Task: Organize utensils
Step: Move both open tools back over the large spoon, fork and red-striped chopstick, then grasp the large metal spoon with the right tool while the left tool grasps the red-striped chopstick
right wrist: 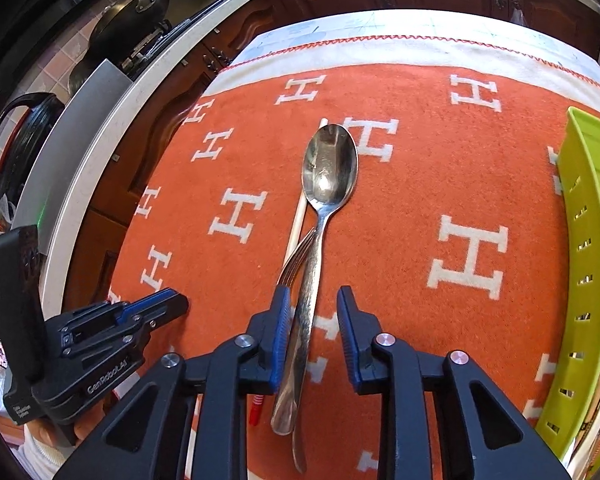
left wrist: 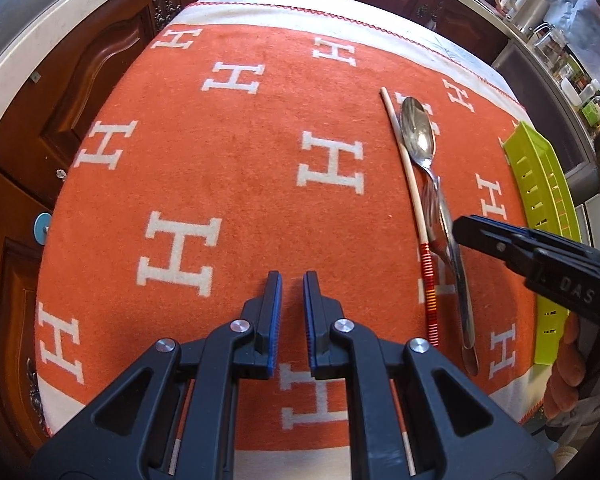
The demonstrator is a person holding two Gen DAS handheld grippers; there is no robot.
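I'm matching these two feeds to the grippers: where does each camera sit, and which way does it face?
Left wrist: on the left gripper, facing forward and down over the orange cloth; the right gripper enters at right, over the utensils.
Right wrist: on the right gripper, open astride the spoon and fork; the left gripper shows at left.
Shared: spoon, fork, chopstick, green tray, cloth.

Both grippers are black plastic with blue ribbed pads lining the jaws and silver round screws at the pivots. The right gripper (left wrist: 460, 228) bears white "DAS" lettering; the left gripper (right wrist: 180, 300) reads "GenRobot.AI".
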